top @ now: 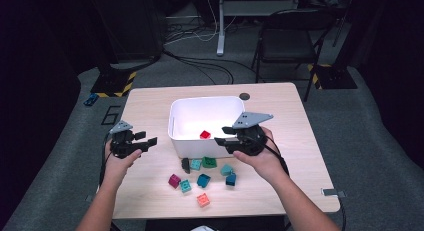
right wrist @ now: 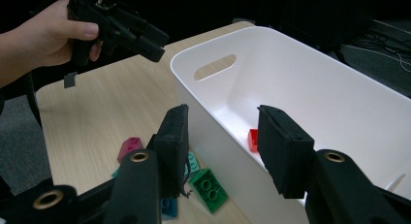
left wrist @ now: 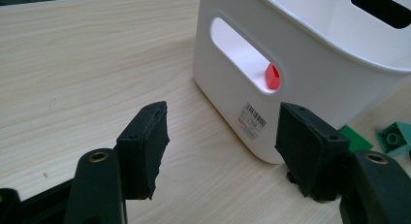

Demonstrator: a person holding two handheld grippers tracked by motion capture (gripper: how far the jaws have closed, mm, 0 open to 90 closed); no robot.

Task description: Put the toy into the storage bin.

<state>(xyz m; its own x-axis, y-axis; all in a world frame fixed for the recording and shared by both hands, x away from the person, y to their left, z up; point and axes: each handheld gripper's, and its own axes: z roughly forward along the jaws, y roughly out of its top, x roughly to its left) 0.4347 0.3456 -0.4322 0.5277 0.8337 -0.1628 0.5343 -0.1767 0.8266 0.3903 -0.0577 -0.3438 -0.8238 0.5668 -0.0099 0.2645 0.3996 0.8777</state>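
Note:
A white bin (top: 200, 116) stands mid-table with one red brick (top: 205, 134) on its floor. Through the bin's handle slot the red brick (left wrist: 273, 77) shows in the left gripper view. My right gripper (top: 222, 135) hovers over the bin's near rim, open, with nothing held. Its jaws (right wrist: 223, 115) frame the bin wall (right wrist: 310, 83) and the red brick (right wrist: 252, 139). My left gripper (top: 150, 139) is held above the table left of the bin, open and empty, its jaws (left wrist: 223, 117) pointing at the bin's end wall (left wrist: 310, 59).
Several loose bricks lie in front of the bin: green (top: 209, 162), black (top: 185, 164), magenta (top: 174, 180), blue (top: 231, 179), salmon (top: 203, 199) and teal ones. The wooden table (top: 145, 106) is bare to the left. A chair (top: 290, 41) stands beyond it.

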